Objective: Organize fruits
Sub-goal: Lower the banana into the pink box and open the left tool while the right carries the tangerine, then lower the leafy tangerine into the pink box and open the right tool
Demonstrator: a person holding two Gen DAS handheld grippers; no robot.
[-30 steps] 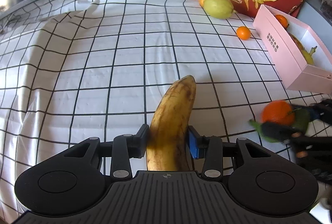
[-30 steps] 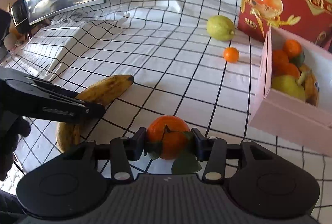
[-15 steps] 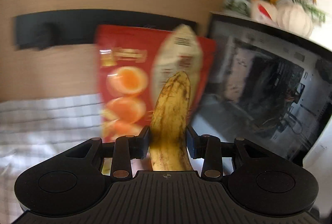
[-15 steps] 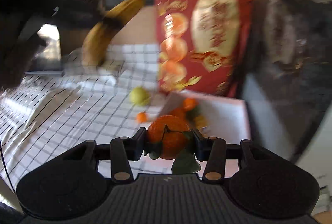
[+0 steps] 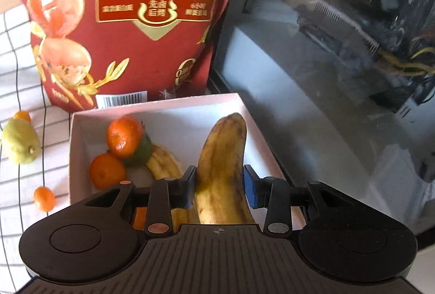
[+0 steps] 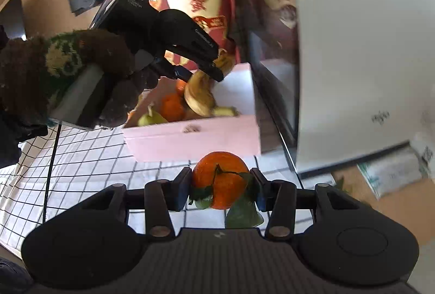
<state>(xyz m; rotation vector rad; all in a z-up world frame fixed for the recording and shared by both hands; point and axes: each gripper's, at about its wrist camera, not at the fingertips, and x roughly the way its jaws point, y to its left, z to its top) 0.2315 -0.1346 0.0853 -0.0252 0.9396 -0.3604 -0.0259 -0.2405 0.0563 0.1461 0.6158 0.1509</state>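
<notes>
**Both grippers loaded at the pink box**

Left gripper (image 5: 219,189): pointing steeply down, clamped on a brown-spotted yellow banana (image 5: 223,171) at mid-length; the tip points up-frame over the open pink cardboard box (image 5: 163,106). The jaws narrowed slightly within the last second, and the pads press on the peel on both sides. Inside the box, lower centre of the left view: two oranges (image 5: 123,136), a green fruit and another banana. Behind the box stands a red printed bag (image 5: 122,22). On the checked white cloth (image 5: 16,76), left edge: a yellow-green lemon (image 5: 19,140) and two small oranges.

Right gripper (image 6: 220,186): tilted less steeply, pinching a leafy orange tangerine (image 6: 221,179) at bottom centre, short of the box's near wall. In this view a knitted brown-green glove (image 6: 68,71) holds the left gripper above the box.
</notes>
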